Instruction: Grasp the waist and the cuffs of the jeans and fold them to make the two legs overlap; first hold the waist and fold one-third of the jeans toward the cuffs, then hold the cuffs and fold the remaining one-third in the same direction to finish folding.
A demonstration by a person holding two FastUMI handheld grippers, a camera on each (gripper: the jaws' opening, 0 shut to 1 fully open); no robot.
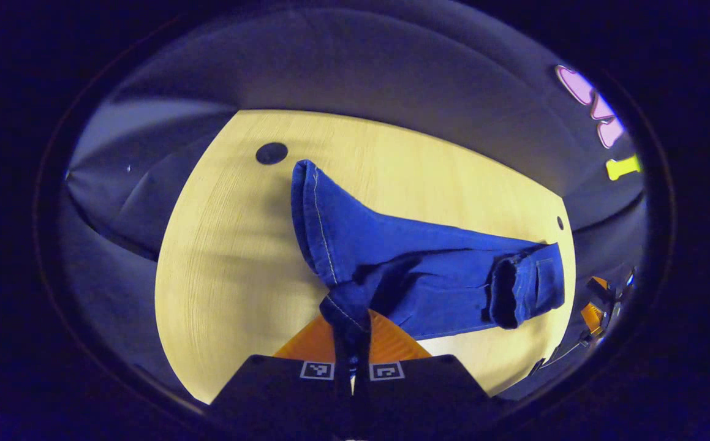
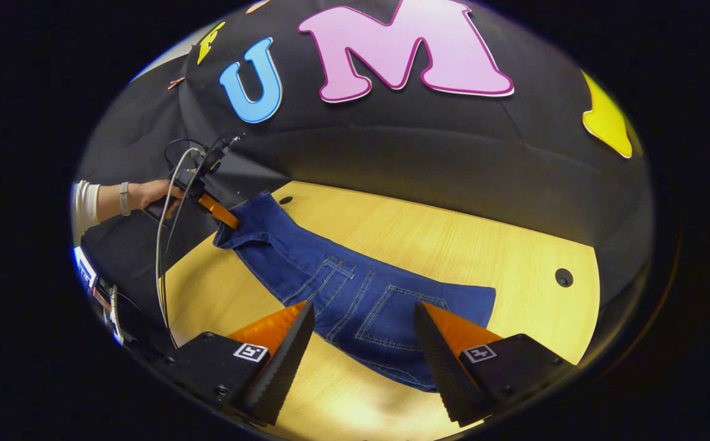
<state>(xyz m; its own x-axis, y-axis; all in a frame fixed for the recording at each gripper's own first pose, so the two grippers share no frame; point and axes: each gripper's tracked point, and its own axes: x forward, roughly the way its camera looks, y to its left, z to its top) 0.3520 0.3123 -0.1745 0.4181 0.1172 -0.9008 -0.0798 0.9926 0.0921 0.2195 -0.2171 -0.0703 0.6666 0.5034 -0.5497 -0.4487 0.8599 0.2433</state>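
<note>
Blue jeans (image 1: 428, 275) lie on the wooden table (image 1: 226, 263), the legs folded one over the other. In the left gripper view, my left gripper (image 1: 352, 346) is shut on the cuff end, and a pinch of denim runs up between its fingers. The waist (image 1: 529, 288) lies far off to the right. In the right gripper view, my right gripper (image 2: 364, 352) stands open just above the waist and back pocket (image 2: 391, 318), one finger on each side, touching nothing. Farther off, a hand (image 2: 149, 195) holds the left gripper (image 2: 217, 213) at the cuffs.
The table has two round cable holes (image 2: 563, 277) (image 2: 285, 200) near its far edge. Black cloth walls close in behind the table. Cables (image 2: 165, 245) hang from the left gripper at the table's left side. Bare wood lies in front of the jeans (image 2: 342, 404).
</note>
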